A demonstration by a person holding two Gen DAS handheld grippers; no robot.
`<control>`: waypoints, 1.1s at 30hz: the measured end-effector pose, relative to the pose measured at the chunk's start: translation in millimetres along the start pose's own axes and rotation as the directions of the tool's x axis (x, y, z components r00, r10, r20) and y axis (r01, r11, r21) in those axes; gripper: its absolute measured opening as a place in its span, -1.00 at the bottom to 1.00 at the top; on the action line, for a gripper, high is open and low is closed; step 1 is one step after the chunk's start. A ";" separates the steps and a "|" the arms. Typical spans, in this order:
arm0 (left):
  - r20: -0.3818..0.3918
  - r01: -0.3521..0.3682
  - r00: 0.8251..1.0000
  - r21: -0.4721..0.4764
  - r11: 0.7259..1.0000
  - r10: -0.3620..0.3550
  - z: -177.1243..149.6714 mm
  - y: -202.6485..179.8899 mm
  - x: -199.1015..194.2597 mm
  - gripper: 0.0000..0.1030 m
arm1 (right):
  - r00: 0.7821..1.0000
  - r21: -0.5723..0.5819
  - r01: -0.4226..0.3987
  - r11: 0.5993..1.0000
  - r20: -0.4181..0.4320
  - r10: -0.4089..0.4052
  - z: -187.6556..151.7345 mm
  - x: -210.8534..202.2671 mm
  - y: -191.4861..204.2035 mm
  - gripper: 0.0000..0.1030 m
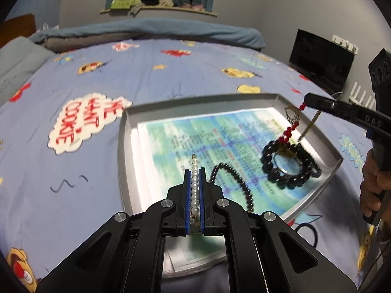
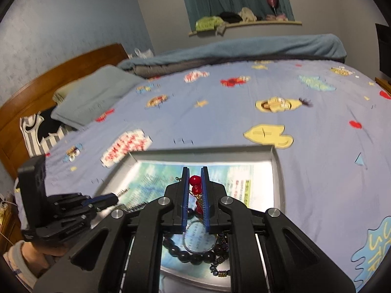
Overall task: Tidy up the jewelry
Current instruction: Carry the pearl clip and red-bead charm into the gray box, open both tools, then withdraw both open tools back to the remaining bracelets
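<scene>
- While the left tool [image 1: 195, 178] grips a strand of small white pearls [image 1: 195, 190] along the length of its narrowed blue pads, the strand's metal clasp end pokes out just past the tips, over the shallow grey metal tray [image 1: 123, 146]; keep that grip steady so the pearls do not slide out.
- The right tool [image 2: 195, 178] is closed on a string of round red beads [image 2: 194, 180], and the piece hangs from it with a gold filigree charm [image 1: 290, 113] and a pale tassel [image 1: 309, 127] dangling over the tray's right part.
- Below that hanging piece lies a coil of large dark round beads [image 1: 290, 168] around a clear ring; the red string's lower end appears to touch or tangle with it, though I cannot tell for sure.
- Lift the red piece straight and slowly, I judge, watching whether the dark coil comes up with it.
- A thinner chain of small dark beads [image 1: 232, 178] trails from near the left tool toward the tray's near edge; keep the pearls apart from it.
- The tray, lined with a printed blue-green paper sheet [image 1: 185, 131], sits on a bed with a lilac cartoon-print cover [image 1: 122, 73].
</scene>
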State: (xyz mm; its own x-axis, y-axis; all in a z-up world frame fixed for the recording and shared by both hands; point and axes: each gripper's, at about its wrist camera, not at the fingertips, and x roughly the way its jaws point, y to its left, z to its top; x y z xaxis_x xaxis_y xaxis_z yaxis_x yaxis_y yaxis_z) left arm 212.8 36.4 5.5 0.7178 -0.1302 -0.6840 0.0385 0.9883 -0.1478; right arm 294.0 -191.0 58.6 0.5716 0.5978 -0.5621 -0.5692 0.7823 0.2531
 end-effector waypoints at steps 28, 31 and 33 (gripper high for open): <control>0.146 0.033 0.989 -0.071 0.997 -0.022 -83.6 5.5 -88.9 0.64 | 0.998 -0.029 -0.059 0.998 0.032 0.059 -114.6 -68.5 44.8 0.30; 0.138 0.030 0.990 -0.084 0.996 -0.019 -99.4 7.6 -94.6 0.64 | 0.998 -0.006 -0.060 0.998 0.018 0.060 -126.8 -68.1 43.6 0.31; 0.142 0.037 0.990 -0.095 0.995 -0.023 -108.8 8.4 -99.3 0.64 | 0.998 -0.001 -0.054 0.999 0.014 0.054 -131.4 -68.6 44.5 0.31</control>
State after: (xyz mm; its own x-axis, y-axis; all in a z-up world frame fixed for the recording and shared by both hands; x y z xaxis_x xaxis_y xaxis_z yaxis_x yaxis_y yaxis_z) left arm 66.2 49.0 -5.5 0.8082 -0.1404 -0.5719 -0.0012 0.9708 -0.2400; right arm 151.8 -220.3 5.0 0.5483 0.6417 -0.5364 -0.6000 0.7486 0.2822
